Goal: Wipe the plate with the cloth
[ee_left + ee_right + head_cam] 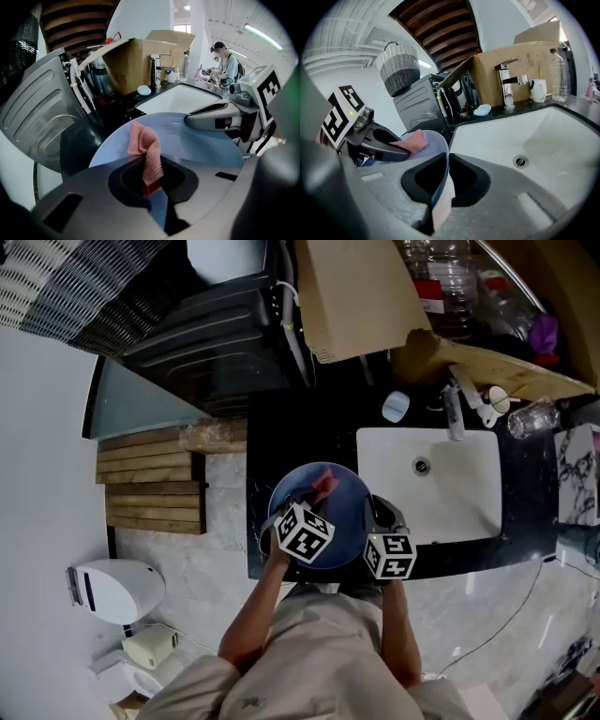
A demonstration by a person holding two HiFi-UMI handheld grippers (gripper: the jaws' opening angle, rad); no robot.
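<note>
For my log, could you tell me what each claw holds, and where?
Left claw pinches the cloth by its lower end; right claw clamps the plate by its rim.

Near rim of the plate [339,514] hidden under two marker cubes [305,533]; lower end of the cloth [146,152] buried in the left gripper [153,187]; basket [84,287] cropped at top left.

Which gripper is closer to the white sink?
Right. The right gripper clamps the blue plate by its rim, beside the sink's edge. The left gripper holds the pink cloth on the plate, farther from the sink.
</note>
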